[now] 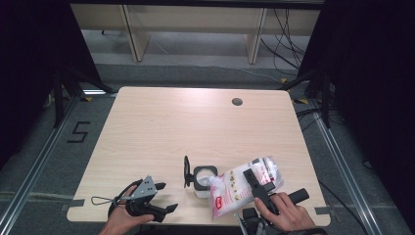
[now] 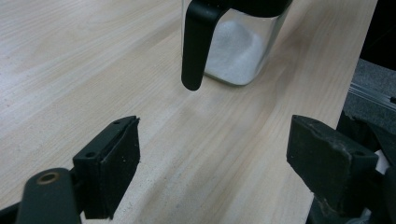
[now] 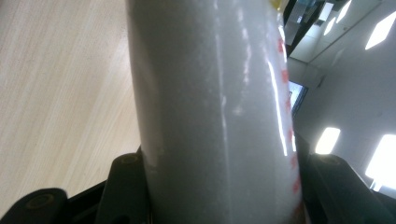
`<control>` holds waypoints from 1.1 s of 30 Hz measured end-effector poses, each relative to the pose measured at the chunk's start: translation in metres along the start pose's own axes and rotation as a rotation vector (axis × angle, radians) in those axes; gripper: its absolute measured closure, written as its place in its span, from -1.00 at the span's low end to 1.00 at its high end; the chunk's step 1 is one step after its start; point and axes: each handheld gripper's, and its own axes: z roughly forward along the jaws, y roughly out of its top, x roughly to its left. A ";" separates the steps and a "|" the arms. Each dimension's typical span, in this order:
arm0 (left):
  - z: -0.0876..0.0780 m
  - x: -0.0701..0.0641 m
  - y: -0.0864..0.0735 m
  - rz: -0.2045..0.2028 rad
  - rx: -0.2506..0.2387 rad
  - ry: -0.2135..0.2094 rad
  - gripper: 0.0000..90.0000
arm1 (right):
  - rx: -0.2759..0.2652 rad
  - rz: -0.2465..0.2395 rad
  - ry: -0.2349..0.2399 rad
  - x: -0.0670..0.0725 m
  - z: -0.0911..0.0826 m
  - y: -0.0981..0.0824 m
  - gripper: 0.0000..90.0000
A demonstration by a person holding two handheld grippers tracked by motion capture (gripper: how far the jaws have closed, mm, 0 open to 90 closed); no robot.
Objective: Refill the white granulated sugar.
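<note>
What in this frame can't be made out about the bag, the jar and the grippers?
- Bag: print too small to read in the high view; in the right gripper view its top is cut off by the edge.
- Jar: rim and opening cut off at the top of the left gripper view.
- Whether anything is pouring at the bag's spout: too small.
- Right gripper: jaw pads hidden behind the bag.
- Left gripper: open, empty.

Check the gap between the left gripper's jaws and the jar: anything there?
Nothing. In the left gripper view, only bare table lies between the open left gripper and the glass jar; the jar's black lid hangs down its near side.
</note>
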 end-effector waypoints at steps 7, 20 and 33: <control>0.000 0.000 0.000 0.000 -0.003 -0.001 -0.63 | 0.008 0.036 0.020 0.003 0.000 0.000 0.16; 0.000 0.000 0.000 0.002 0.000 0.000 -0.63 | 0.005 0.010 0.014 0.001 -0.001 0.001 0.16; 0.000 0.000 0.000 0.001 0.000 -0.002 -0.63 | 0.006 0.021 0.016 0.001 -0.001 0.001 0.17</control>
